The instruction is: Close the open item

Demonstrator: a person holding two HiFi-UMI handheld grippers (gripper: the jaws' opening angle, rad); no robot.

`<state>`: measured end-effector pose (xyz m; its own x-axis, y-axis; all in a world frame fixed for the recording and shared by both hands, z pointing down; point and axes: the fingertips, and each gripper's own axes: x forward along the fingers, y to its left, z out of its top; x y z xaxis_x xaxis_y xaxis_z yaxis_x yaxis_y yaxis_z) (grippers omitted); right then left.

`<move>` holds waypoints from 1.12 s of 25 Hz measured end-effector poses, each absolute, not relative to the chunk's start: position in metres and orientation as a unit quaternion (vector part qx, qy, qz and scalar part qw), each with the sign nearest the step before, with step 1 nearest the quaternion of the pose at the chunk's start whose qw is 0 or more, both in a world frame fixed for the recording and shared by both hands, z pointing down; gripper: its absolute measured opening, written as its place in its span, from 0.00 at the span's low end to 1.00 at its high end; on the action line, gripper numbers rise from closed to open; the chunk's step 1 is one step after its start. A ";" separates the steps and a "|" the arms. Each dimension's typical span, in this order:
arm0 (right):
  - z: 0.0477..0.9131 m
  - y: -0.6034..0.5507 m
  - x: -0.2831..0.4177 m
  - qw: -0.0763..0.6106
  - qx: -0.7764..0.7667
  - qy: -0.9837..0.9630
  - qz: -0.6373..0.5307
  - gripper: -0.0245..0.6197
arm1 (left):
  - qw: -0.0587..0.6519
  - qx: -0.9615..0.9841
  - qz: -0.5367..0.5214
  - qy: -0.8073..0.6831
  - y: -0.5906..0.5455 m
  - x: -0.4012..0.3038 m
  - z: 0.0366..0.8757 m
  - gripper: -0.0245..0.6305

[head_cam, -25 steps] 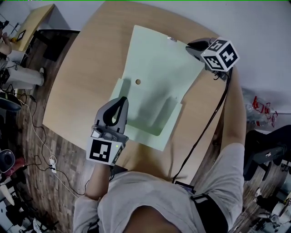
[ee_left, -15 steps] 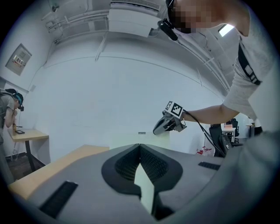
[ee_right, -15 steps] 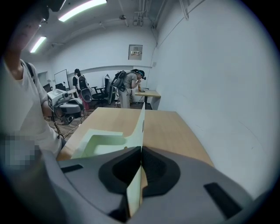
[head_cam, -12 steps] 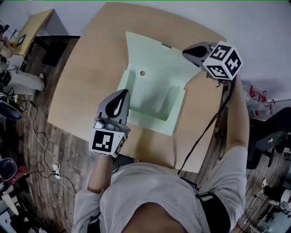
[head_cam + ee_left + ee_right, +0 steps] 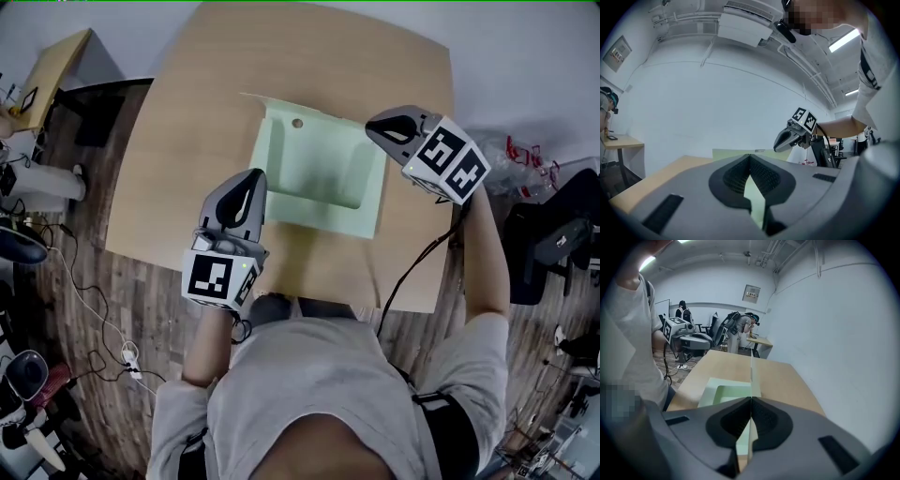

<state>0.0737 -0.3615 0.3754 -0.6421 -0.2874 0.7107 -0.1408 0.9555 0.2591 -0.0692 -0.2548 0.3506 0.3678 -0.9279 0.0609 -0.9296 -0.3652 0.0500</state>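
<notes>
**Folder pinched at both sides, cover upright**

Folder (image 5: 323,217) lies near the middle of the wooden surface (image 5: 187,84), its cover (image 5: 751,373) raised to stand on edge. The right gripper (image 5: 377,127) is clamped on the cover's right edge, the thin sheet running straight between its closed pads. The left gripper (image 5: 251,180) is likewise closed on the pale green sheet at the folder's left side.

The folder looks like thin card or plastic: light, flat, matte, mint green, with a moulded rectangular pocket (image 5: 319,169) and a small round hole (image 5: 297,123) near the cover's top. It should bend easily and flop if held at one corner only, so edge grips near the middle of each side suit it. The surface is smooth, so the base may slide unless it is pinned while the cover comes down.
</notes>
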 end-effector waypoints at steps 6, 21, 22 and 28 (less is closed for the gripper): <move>0.392 -0.314 0.071 0.391 0.164 -0.902 -0.081 0.06 | 0.040 0.839 0.023 -0.542 -0.240 -0.081 0.359 0.06; 0.453 -0.229 0.067 0.396 0.186 -0.889 -0.132 0.06 | 0.067 0.866 0.040 -0.493 -0.212 -0.067 0.394 0.06; 0.457 -0.227 0.067 0.398 0.186 -0.888 -0.135 0.06 | 0.071 0.867 0.040 -0.492 -0.210 -0.066 0.398 0.06; 0.484 -0.209 0.066 0.416 0.172 -0.882 -0.140 0.07 | 0.088 0.869 0.045 -0.485 -0.200 -0.061 0.415 0.06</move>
<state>0.0663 -0.2088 0.4842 -0.5947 -0.4191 0.6861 -0.1869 0.9020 0.3891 -0.0611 -0.2000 0.4148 0.5249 -0.8352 0.1638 -0.8511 -0.5133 0.1101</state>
